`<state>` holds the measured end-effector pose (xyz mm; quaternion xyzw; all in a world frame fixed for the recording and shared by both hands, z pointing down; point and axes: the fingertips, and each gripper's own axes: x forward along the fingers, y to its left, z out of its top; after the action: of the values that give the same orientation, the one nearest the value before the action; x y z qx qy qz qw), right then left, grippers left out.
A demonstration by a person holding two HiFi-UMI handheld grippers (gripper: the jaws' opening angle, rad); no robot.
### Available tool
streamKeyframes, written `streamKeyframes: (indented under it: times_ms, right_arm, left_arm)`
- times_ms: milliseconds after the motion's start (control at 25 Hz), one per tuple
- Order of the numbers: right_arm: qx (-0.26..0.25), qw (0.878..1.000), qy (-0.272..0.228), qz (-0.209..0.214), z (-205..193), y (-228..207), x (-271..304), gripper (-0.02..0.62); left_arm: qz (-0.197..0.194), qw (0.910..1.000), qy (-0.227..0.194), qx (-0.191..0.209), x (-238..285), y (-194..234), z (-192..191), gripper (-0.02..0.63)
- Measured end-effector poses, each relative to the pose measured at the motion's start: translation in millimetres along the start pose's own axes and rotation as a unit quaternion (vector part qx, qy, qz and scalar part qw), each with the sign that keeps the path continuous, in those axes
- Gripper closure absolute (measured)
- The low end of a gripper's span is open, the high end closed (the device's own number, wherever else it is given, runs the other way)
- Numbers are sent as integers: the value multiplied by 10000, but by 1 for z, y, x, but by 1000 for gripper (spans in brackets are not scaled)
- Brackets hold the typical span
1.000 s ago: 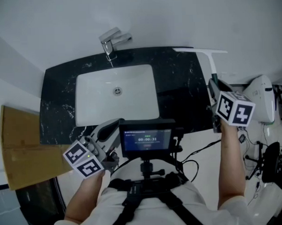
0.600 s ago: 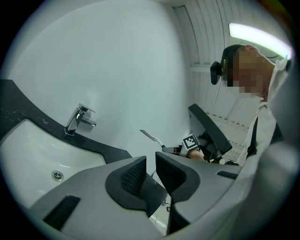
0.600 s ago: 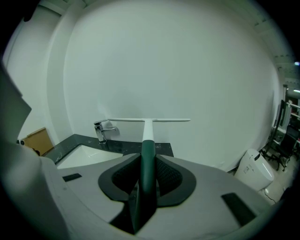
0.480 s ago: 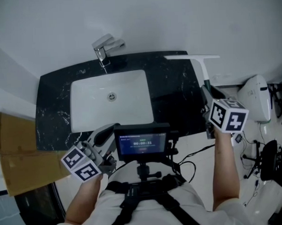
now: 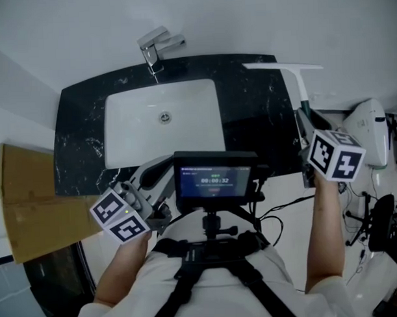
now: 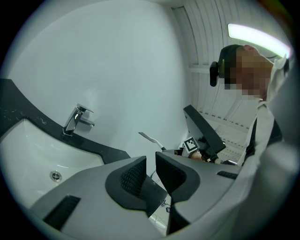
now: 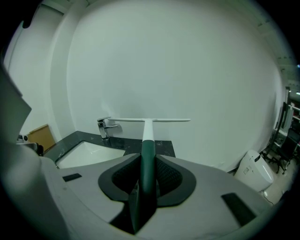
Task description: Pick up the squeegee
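Observation:
The squeegee has a long white blade, a white neck and a dark green handle. My right gripper is shut on that green handle, and the blade hangs over the right end of the black counter. In the right gripper view the handle runs straight out between the pads of the right gripper, with the blade crosswise in front of the white wall. My left gripper hovers at the counter's front edge. In its own view the left gripper holds nothing and its pads stand a narrow gap apart.
A white sink basin is set in the counter, with a chrome faucet behind it. Brown cardboard lies at the left. A white toilet and cables are at the right. A chest-mounted screen sits between my arms.
The head view has swayed a little. The squeegee stays in my right gripper at about the same spot over the counter's right end. My left gripper has not moved.

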<state>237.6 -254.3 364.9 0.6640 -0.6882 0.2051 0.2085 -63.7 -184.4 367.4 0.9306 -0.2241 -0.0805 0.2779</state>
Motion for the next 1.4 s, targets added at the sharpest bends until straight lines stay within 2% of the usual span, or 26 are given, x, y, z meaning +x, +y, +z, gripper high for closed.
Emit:
streamKeyframes:
  times_ms: [1400]
  right_arm:
    - [61, 9998, 0, 178, -3, 7, -24, 509]
  left_arm:
    - [96, 9999, 68, -25, -3, 7, 8, 549]
